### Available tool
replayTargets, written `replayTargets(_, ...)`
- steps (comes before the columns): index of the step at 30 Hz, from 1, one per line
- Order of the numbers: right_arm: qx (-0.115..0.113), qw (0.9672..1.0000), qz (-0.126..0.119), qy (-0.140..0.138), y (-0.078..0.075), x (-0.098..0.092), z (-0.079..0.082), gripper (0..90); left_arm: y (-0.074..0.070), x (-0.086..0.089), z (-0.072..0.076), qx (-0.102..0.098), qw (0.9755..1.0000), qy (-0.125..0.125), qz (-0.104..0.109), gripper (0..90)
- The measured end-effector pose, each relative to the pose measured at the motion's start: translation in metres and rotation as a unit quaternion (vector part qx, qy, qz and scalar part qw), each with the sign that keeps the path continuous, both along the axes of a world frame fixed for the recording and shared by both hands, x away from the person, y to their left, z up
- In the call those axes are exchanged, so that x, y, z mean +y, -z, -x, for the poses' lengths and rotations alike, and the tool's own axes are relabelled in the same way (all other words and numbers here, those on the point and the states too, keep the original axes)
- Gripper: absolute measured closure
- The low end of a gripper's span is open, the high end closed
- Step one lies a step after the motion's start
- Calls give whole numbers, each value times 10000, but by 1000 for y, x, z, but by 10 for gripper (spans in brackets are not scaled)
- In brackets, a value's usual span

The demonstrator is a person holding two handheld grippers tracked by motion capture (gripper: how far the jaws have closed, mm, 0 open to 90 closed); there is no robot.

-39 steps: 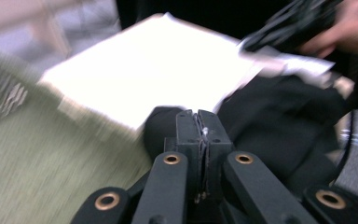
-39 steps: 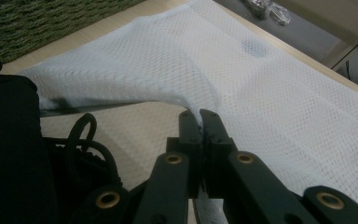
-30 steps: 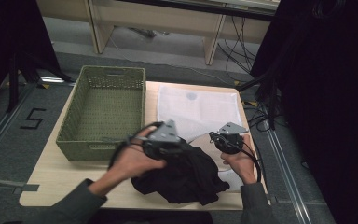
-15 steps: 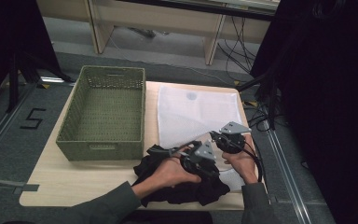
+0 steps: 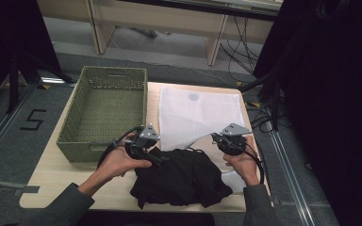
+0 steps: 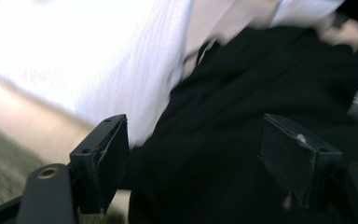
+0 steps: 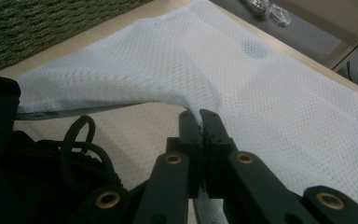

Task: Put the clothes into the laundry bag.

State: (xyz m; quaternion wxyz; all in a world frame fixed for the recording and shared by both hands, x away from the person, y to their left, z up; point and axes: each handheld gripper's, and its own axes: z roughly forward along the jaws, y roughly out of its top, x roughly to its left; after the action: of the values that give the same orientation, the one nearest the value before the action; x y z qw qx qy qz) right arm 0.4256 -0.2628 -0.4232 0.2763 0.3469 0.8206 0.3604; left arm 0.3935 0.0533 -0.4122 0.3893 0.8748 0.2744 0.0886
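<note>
While the right gripper (image 7: pixel 200 119) stayed clamped tight on the lifted edge of the white mesh bag (image 5: pixel 195 115), the left gripper (image 6: pixel 193 158) had just been opening, its jaws now wide apart. Black fabric lay between those open jaws in the left gripper view, though the blur there hid whether the pads pressed on it. Seen from above, the left gripper (image 5: pixel 158 157) sat at the near-left edge of the black garment (image 5: pixel 184 179), which lay crumpled on the near part of the worktop (image 5: pixel 47 174). Just beyond it, the mesh bag spread flat toward the far side, with its near edge raised by the right gripper (image 5: pixel 217 139). Off to the left stood the green woven basket (image 5: pixel 103 110), touching the worktop's left portion, near the left hand (image 5: pixel 122 162).
</note>
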Motion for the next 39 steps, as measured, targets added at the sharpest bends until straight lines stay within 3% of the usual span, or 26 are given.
replayTargets(1,-119,9999,26,1,-1,1,0,893,5,-1,-3,60,10000,-35,71,273)
replayTargets(3,-57,10000,44,18,-3,4,2,894,5,-5,-7,74,9996,11,257,258)
replayTargets(5,-151,9998,49,-136,-6,6,2,894,-1,-9,-12,-76,9990,-68,446,260)
replayTargets(8,-197,9997,29,-142,-9,11,4,894,-12,-19,-23,-224,9982,-170,535,265)
replayTargets(12,-226,9996,-18,-179,-15,15,8,894,-17,-46,-43,-438,9985,-199,256,287)
replayTargets(13,-389,9990,38,-217,-16,16,7,894,-16,-53,-48,-396,9987,-244,230,287)
replayTargets(15,-338,9992,15,-198,-19,17,9,894,-10,-65,-59,-288,9990,-174,280,323)
replayTargets(16,-418,9988,30,-252,-19,18,8,894,-5,-70,-64,-250,9991,-225,267,339)
replayTargets(19,-363,9990,-19,-255,-18,21,9,894,8,-89,-76,-261,9990,-327,172,371)
replayTargets(20,-287,9992,-38,-285,-18,22,9,894,10,-94,-77,-243,9992,-297,114,422)
replayTargets(23,-227,9992,-59,-325,-17,25,11,895,14,-101,-82,-409,9988,-91,-258,783)
replayTargets(26,-260,9988,-26,-409,-17,26,12,889,5,-93,-82,-593,9976,18,-369,873)
replayTargets(28,-192,9986,-197,-449,-18,28,14,785,-2,-86,-82,-629,9971,47,-435,876)
replayTargets(30,106,9967,-456,-665,-23,32,17,619,-5,-81,-83,-612,9969,103,-478,876)
replayTargets(31,97,9960,-584,-670,-25,35,20,572,-7,-77,-83,-602,9966,142,-545,876)
replayTargets(32,-67,9944,-807,-675,-30,41,24,508,-8,-75,-84,-609,9965,155,-556,876)
replayTargets(33,30,9918,-919,-883,-36,45,27,484,-9,-72,-85,-605,9966,156,-543,876)
replayTargets(35,183,9834,-1191,-1355,-40,59,35,434,-11,-68,-89,-532,9970,271,-492,875)
replayTargets(36,335,9812,-1155,-1509,-41,66,40,432,-11,-67,-90,-470,9975,267,-456,872)
replayTargets(37,263,9815,-1111,-1537,-38,75,44,427,-12,-67,-91,-434,9975,314,-470,870)
replayTargets(38,347,9806,-968,-1668,-36,82,47,423,-12,-66,-93,-428,9971,374,-498,868)
replayTargets(39,378,9797,-981,-1709,-31,89,49,422,-13,-66,-95,-426,9966,400,-576,865)
